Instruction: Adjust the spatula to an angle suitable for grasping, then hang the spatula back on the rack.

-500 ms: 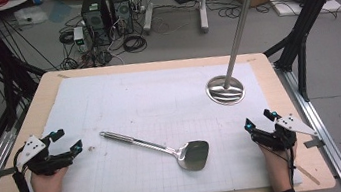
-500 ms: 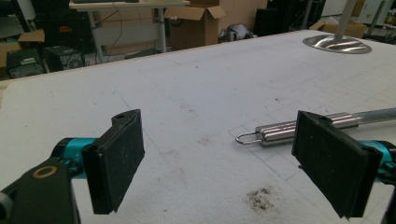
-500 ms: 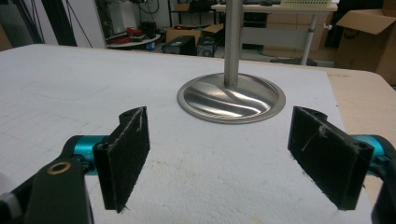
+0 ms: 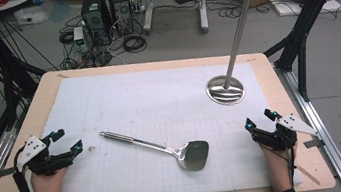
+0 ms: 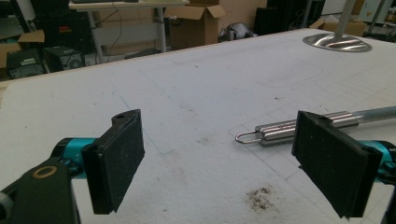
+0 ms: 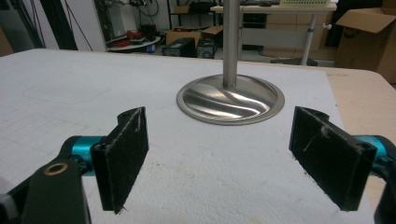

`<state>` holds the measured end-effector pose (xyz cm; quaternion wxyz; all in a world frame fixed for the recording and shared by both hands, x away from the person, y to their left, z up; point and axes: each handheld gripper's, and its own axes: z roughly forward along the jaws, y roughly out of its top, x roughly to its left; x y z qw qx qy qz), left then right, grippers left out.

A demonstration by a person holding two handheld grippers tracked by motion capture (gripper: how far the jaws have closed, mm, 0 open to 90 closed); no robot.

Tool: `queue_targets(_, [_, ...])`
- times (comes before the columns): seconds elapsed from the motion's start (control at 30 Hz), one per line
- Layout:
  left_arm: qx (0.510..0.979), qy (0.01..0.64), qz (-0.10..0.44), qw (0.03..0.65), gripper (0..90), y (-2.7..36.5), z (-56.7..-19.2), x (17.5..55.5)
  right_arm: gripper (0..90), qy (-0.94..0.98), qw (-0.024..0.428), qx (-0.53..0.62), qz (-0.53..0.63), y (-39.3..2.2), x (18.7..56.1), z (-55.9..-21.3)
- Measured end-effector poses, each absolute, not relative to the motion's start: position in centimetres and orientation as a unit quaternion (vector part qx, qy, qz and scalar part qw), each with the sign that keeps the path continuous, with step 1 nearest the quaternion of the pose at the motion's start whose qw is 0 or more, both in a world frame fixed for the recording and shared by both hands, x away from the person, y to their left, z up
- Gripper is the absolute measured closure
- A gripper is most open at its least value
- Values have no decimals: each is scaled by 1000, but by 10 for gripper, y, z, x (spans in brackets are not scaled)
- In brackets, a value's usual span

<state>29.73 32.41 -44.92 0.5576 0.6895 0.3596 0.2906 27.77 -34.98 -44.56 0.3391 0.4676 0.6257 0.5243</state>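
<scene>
Resting both hands at the near edge of the white grid mat (image 4: 158, 92), we hold nothing.

Far right we see the steel utensil stand (image 4: 226, 89); the steel spatula (image 4: 163, 149) lies mid-mat between our left gripper (image 4: 66, 142) and right gripper (image 4: 258, 120), both spread wide.

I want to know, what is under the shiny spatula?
The spatula lies flat on the white gridded mat, which covers the wooden table. The mat beneath its blade is hidden.
</scene>
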Motion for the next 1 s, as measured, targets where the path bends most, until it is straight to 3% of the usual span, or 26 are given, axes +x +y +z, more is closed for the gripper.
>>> queue_targets(1.0, [688, 363, 292, 556, 176, 324, -449, 298, 188, 630, 340, 447, 536, -346, 276, -437])
